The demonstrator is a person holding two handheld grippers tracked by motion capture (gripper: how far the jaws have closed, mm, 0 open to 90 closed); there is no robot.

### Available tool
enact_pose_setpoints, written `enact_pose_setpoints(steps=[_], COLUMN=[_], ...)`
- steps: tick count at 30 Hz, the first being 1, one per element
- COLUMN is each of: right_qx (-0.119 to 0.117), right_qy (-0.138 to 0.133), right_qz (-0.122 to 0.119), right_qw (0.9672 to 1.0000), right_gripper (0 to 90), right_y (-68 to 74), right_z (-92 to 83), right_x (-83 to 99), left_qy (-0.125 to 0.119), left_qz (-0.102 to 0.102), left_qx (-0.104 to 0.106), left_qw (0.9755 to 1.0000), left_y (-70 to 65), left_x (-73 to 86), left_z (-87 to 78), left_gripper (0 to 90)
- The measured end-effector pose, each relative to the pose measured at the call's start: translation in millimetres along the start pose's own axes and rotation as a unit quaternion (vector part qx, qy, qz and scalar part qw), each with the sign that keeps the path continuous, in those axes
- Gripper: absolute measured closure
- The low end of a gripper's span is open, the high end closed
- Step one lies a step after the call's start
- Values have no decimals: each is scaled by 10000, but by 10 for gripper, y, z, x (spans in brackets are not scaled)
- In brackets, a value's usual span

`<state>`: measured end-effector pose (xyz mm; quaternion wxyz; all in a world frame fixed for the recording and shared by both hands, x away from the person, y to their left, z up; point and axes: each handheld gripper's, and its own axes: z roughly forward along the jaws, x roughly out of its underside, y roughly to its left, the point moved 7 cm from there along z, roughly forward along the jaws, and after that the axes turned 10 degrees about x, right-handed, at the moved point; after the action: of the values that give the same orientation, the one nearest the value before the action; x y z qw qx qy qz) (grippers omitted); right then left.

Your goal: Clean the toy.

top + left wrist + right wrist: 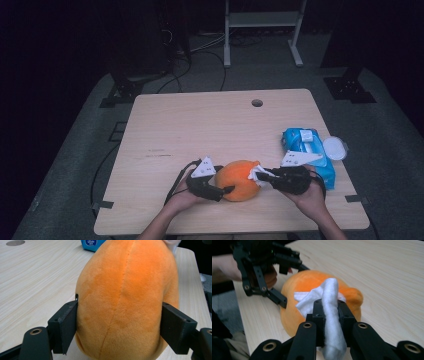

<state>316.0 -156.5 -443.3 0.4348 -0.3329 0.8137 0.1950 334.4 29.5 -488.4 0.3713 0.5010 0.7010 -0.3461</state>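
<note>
An orange plush toy (240, 180) is seen lying on the table (200, 130), near its front edge, between the two hands. The left tool (227, 190) is closed on the toy: in the left gripper view both black jaws are pressed into the plush (125, 302) at either side, and the fabric is dented slightly by them. The toy's underside and far end are cut off there, so its shape cannot be made out fully.

The right tool (260, 176) is clamped narrowly on a folded white wipe (255, 172). In the right gripper view the wipe (329, 302) is held between the jaws and laid against the top of the toy (299, 285); its lower end is hidden behind the jaws. The left tool (284, 282) is also seen farther off in that view, at the toy's other side, with part of a hand behind it in shadow.

A blue pack of wipes (307, 150) lies at the table's right edge, partly covered by the right tool's grey plate, with a round white lid (334, 148) just beside it. A small round hole (257, 103) is seen near the table's far edge. The surroundings are dark and hard to read.
</note>
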Motion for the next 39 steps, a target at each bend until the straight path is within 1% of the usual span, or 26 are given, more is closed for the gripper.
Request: enact_pose_setpoints(steps=[4, 5, 7, 9, 11, 12, 13, 14, 15, 16, 17, 18, 20, 23, 24, 25, 26, 27, 29, 31, 33, 34, 36, 37, 38, 39], right_qx=[76, 174, 202, 205, 222, 133, 144, 144, 230, 245, 355, 355, 500, 494, 407, 407, 373, 388, 377, 418, 463, 548, 584, 419, 340, 340], right_qy=[150, 272, 290, 275, 171, 93, 70, 70, 77, 71, 56, 56, 41, -90, -211, -211, -234, -149, -78, 24, 46, 48, 33, -45, -74, -74], right_qz=[179, 219, 219, 160, -82, -161, -296, -296, -370, -297, -111, -111, 162, 405, 414, 414, 350, 202, 220, 265, 345, 296, 79, -105, -189, -189], right_qw=[9997, 9992, 9991, 9993, 9996, 9997, 9994, 9994, 9990, 9992, 9993, 9993, 9986, 9979, 9981, 9981, 9984, 9989, 9990, 9988, 9983, 9980, 9983, 9991, 9992, 9992], right_gripper=[787, 787, 787, 789, 788, 788, 788, 788, 788, 788, 788, 788, 788, 789, 788, 788, 788, 787, 786, 786, 790, 794, 797, 798, 798, 798], right_y=[-112, -171, -185, -154, -69, -18, 37, 37, 20, -11, -134, -134, -289, -359, -318, -318, -289, -253, -259, -323, -377, -378, -300, -159, -80, -80], right_z=[26, 33, 31, 13, -11, -15, -1, -1, 11, 15, 10, 10, 0, -38, -67, -67, -70, -45, -28, -15, -32, -46, -67, -67, -55, -55], right_x=[64, 115, 133, 127, 62, 27, -10, -10, -12, -8, 18, 18, 46, 17, -44, -44, -64, -59, -37, 13, 43, 39, -7, -79, -108, -108], left_qy=[-32, -18, -33, -9, -39, -54, -53, -53, -61, -56, -2, -2, 72, 165, 211, 247, 259, 263, 208, 111, 91, 96, 123, 115, 130, 130], left_qz=[-21, -10, -24, -31, -137, -162, -91, -91, -53, -13, 169, 169, 439, 812, 926, 1032, 1087, 1110, 1008, 833, 765, 755, 790, 778, 767, 767], left_qx=[-34, -47, -56, -68, -104, -112, -119, -119, -105, -99, -110, -110, -130, -197, -217, -232, -253, -264, -212, -145, -128, -136, -200, -220, -279, -279], left_qw=[10000, 10000, 10000, 10000, 9998, 9998, 9999, 9999, 9999, 9999, 9998, 9998, 9989, 9964, 9952, 9941, 9934, 9931, 9945, 9964, 9969, 9970, 9966, 9967, 9966, 9966], left_y=[-10, -8, -4, 6, 25, 25, -1, -1, -13, -23, -66, -66, -133, -233, -263, -286, -303, -310, -304, -277, -254, -252, -266, -272, -284, -284], left_x=[-26, -31, -28, -18, -18, -24, -40, -40, -51, -60, -72, -72, -95, -128, -132, -137, -142, -144, -141, -135, -134, -137, -148, -155, -164, -164], left_z=[15, 16, 17, 12, 11, 18, 34, 34, 35, 33, 44, 44, 66, 112, 124, 134, 142, 146, 143, 133, 128, 130, 141, 146, 160, 160], left_gripper=[224, 222, 220, 205, 197, 197, 200, 212, 212, 220, 230, 233, 233, 233, 232, 232, 230, 221, 217, 216, 216, 216, 208, 202, 198, 196])
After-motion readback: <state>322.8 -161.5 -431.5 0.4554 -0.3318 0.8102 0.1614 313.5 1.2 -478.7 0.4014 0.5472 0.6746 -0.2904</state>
